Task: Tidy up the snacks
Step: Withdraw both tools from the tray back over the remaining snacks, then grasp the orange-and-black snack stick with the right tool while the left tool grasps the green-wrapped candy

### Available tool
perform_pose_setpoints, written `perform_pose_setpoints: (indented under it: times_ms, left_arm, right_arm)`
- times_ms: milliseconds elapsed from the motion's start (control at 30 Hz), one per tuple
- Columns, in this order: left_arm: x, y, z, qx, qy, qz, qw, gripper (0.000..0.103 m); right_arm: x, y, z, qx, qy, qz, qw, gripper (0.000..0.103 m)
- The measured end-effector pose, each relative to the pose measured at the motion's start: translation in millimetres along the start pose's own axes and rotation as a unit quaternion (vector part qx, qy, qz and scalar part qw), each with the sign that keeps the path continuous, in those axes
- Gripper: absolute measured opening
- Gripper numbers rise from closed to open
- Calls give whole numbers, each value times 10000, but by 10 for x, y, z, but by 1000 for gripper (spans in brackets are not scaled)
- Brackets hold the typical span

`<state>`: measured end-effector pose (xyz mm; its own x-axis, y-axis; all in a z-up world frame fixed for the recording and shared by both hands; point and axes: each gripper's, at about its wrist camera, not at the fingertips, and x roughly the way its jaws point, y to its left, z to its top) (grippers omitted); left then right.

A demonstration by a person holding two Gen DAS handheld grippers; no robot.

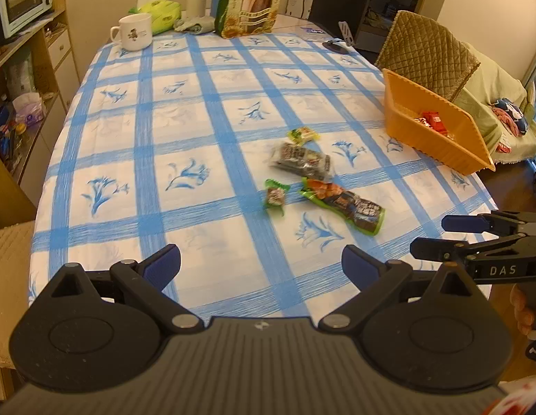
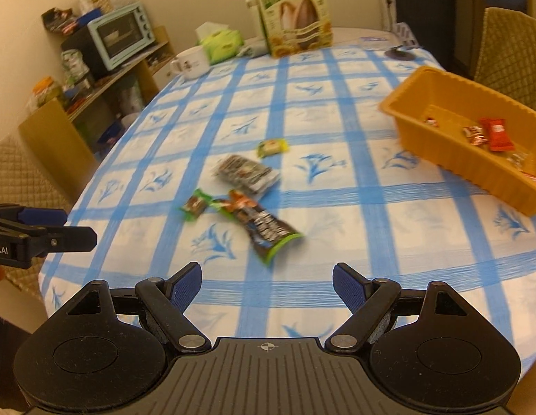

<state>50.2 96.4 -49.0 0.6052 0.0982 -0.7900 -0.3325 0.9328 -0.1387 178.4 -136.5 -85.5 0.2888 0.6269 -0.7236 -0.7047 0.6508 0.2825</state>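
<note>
Four crinkly plastic snack packets (image 1: 304,169) lie mid-counter on the blue-checked cloth (image 1: 185,128), left of the ribbed orange plastic basket (image 2: 451,152). Both the left claw (image 1: 261,264) and right claw (image 2: 267,285) gape wide and empty; only the right view shows the basket's red wrappers (image 2: 496,135) clearly.

Four snack packets are clustered near the middle of the worktop (image 1: 136,159). Nearest the front edge a long packet (image 1: 342,205) is laid, with a small wrapped sweet (image 1: 275,196) just to its left. Behind these a wider packet (image 1: 301,159) is found, and behind that a small packet (image 1: 303,135). To the right, near the worktop's edge, a basket (image 1: 437,145) is set, with several small sweets (image 2: 486,135) inside. At the far end a mug (image 1: 134,31), a tissue pack (image 1: 160,12) and a large bag (image 1: 252,0) are ranged from left to right.
</note>
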Motion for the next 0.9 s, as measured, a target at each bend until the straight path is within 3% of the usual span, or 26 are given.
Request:
perform_pose_setpoints:
  times_ms: [333, 733, 900]
  left_arm:
    - [54, 192, -107, -129, 101, 120, 9998, 99]
    - [195, 302, -119, -216, 105, 238, 9994, 97]
    - [274, 329, -94, -242, 140, 286, 9992, 97]
  right_arm:
    - [254, 196, -30, -338, 219, 135, 9991, 83]
    - [581, 219, 224, -1109, -71, 170, 9937, 82]
    - [800, 196, 312, -1441, 0, 239, 9893, 69]
